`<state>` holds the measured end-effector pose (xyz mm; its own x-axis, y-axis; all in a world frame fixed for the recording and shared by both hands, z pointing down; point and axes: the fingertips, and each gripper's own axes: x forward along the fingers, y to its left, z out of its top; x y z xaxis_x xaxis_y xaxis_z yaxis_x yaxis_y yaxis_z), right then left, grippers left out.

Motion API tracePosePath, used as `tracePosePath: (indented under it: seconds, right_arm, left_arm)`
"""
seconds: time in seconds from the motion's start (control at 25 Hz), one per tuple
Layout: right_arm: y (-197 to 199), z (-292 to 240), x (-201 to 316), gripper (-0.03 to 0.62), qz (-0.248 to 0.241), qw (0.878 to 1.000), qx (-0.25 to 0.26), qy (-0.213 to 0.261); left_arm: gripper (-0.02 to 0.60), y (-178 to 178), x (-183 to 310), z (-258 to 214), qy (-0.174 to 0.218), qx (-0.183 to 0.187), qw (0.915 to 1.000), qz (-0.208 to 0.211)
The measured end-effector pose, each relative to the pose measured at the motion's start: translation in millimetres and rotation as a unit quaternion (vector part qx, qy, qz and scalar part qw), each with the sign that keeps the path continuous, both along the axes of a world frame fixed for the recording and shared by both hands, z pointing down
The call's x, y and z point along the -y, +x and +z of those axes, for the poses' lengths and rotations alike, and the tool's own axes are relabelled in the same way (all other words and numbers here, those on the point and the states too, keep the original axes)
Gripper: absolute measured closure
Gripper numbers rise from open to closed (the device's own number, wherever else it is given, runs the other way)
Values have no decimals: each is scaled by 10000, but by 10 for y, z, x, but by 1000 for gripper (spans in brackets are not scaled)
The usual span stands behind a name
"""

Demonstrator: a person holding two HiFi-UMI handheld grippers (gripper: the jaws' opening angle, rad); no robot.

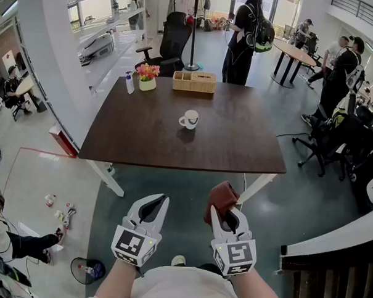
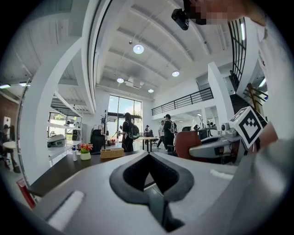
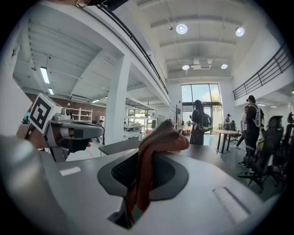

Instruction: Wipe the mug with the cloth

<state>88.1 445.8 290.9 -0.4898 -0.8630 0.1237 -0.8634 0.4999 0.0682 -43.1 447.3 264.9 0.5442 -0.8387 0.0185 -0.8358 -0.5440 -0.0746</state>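
Note:
A white mug [image 1: 189, 119] stands near the middle of the dark brown table [image 1: 143, 143]. Both grippers hang in front of the table's near edge, well short of the mug. My right gripper [image 1: 224, 212] is shut on a rust-red cloth [image 1: 221, 196]. In the right gripper view the cloth [image 3: 158, 140] bunches up out of the shut jaws of that gripper [image 3: 149, 158]. My left gripper [image 1: 159, 203] is shut with nothing in it, and its jaws meet at the tip [image 2: 149, 155]. The mug does not show in either gripper view.
At the table's far edge stand a wicker basket [image 1: 194, 81], a flower pot [image 1: 147, 77] and a spray bottle [image 1: 129, 83]. A black office chair [image 1: 174, 40] and a person in black [image 1: 242, 39] are behind the table. More chairs [image 1: 325, 145] crowd the right.

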Motion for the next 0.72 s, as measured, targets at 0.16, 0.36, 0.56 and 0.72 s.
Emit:
tracePosePath:
  seconds: [0.16, 0.36, 0.56, 0.72]
  right_arm:
    - [0, 10, 6, 516, 9, 10000, 13, -23]
    - [-15, 31, 32, 516, -16, 10000, 4, -41]
    - [-48, 29, 87, 516, 22, 10000, 63, -65]
    - [-25, 18, 145, 513, 180, 9998, 122, -36]
  left_arm:
    - [581, -11, -12, -3, 32, -23, 10000, 12]
    - [581, -15, 9, 16, 27, -56, 10000, 10]
    - [581, -60, 39, -4, 22, -83, 10000, 1]
    - [581, -97, 60, 12, 36, -127, 9999, -20]
